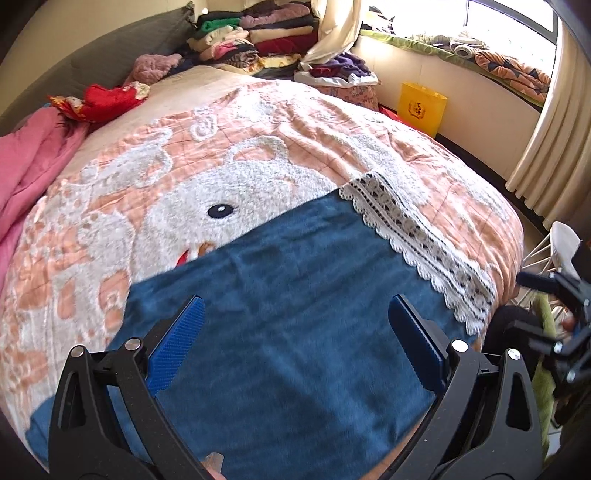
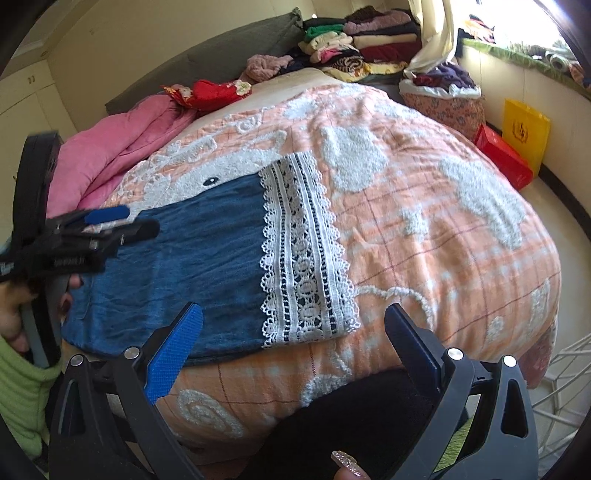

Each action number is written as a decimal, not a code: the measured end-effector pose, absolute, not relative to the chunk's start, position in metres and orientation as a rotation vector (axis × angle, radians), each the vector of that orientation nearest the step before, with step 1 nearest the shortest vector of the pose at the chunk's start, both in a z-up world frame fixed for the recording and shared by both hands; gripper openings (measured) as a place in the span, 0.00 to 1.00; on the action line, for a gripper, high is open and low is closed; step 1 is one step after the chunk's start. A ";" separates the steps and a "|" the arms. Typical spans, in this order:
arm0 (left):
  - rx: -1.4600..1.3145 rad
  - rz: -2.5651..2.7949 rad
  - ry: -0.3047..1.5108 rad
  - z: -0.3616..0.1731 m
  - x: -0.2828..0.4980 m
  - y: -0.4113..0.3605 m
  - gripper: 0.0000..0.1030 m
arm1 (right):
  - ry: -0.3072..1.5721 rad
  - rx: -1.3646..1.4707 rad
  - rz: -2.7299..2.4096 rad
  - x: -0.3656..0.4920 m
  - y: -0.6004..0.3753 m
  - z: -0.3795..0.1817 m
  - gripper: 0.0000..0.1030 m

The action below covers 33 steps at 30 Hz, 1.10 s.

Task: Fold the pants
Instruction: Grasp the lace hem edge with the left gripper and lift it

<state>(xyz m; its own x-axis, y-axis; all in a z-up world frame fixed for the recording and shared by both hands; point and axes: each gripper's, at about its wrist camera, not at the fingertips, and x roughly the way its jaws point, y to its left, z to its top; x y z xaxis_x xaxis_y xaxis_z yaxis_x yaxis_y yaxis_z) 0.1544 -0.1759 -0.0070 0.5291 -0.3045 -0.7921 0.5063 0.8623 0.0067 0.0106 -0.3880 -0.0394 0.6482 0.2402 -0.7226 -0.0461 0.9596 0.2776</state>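
Observation:
Blue denim pants (image 1: 280, 295) (image 2: 177, 266) with a white lace hem (image 1: 417, 243) (image 2: 299, 251) lie folded flat on the pink-and-white bedspread (image 1: 280, 125) (image 2: 424, 206). My left gripper (image 1: 295, 314) hovers open just above the denim, nothing between its blue pads. It shows again in the right wrist view as the left gripper (image 2: 107, 221), at the pants' left side, held by a hand in a green sleeve. My right gripper (image 2: 293, 325) is open above the near edge of the pants by the lace hem, holding nothing.
A pink quilt (image 2: 110, 147) and red garment (image 2: 210, 92) lie on the bed's left. Folded clothes stacks (image 1: 258, 33) sit at the far end. A yellow bag (image 1: 421, 107) and red box (image 2: 502, 155) stand on the floor at right. A white wire rack (image 2: 565, 391) is near right.

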 end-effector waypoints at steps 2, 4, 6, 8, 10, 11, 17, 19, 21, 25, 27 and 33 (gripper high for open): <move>0.258 -0.507 0.893 -0.007 0.166 -0.182 0.91 | 0.861 0.252 0.157 0.013 -0.388 -0.043 0.95; 0.263 -0.520 0.891 -0.008 0.176 -0.186 0.91 | 0.872 0.273 0.156 0.015 -0.390 -0.047 0.95; 0.260 -0.535 0.888 -0.008 0.186 -0.190 0.91 | 0.877 0.293 0.153 0.017 -0.392 -0.050 0.95; 0.255 -0.555 0.877 -0.007 0.198 -0.193 0.91 | 0.882 0.308 0.149 0.020 -0.394 -0.052 0.95; 0.242 -0.570 0.890 -0.008 0.212 -0.196 0.91 | 0.885 0.337 0.150 0.022 -0.396 -0.055 0.95; 0.235 -0.575 0.901 -0.009 0.219 -0.198 0.91 | 0.886 0.346 0.150 0.023 -0.397 -0.056 0.95; 0.217 -0.621 0.944 -0.020 0.248 -0.213 0.90 | 0.900 0.369 0.152 0.032 -0.398 -0.065 0.95; 0.202 -0.640 0.968 -0.028 0.256 -0.220 0.90 | 0.910 0.372 0.161 0.036 -0.396 -0.068 0.95; 0.190 -0.673 0.983 -0.034 0.260 -0.226 0.90 | 0.909 0.379 0.184 0.038 -0.395 -0.070 0.82; 0.170 -0.739 1.026 -0.047 0.265 -0.238 0.75 | 0.894 0.376 0.200 0.041 -0.392 -0.071 0.78; 0.172 -0.763 1.046 -0.055 0.267 -0.242 0.61 | 0.887 0.407 0.213 0.043 -0.396 -0.072 0.77; 0.159 -0.798 1.043 -0.061 0.265 -0.245 0.55 | 0.855 0.475 0.275 0.046 -0.402 -0.072 0.64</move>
